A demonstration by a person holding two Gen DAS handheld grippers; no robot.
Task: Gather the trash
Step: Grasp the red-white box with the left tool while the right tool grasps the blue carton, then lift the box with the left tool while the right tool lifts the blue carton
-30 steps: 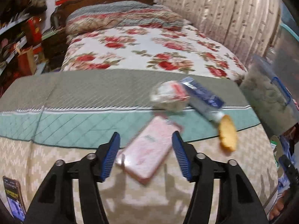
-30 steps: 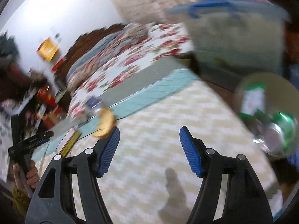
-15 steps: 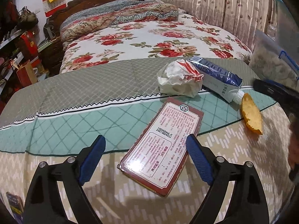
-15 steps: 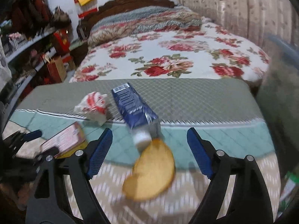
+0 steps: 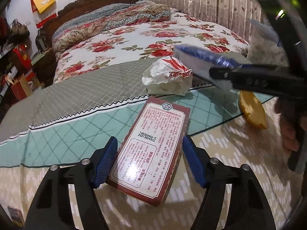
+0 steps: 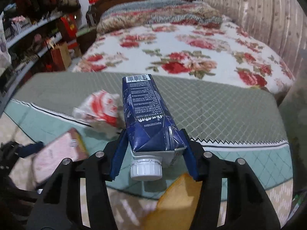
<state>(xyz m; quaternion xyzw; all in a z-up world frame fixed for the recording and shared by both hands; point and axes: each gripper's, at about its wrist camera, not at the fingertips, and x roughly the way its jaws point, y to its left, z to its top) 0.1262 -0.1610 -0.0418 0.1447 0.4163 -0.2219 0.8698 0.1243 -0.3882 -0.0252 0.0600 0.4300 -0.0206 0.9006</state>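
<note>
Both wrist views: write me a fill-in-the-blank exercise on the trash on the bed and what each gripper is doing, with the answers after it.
1. The right gripper is shut on the blue ____, near its white cap.
2. The left gripper is open, its blue fingers on either side of the flat red ____.
3. The crumpled wrapper is white and ____.
4. Below the cap in the right wrist view lies an ____ peel.

Missing words: carton; box; red; orange

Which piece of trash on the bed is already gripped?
The blue carton: the right gripper is shut on its capped end. The flat red box lies loose between the open left gripper's fingers; wrapper and peel lie untouched.
</note>
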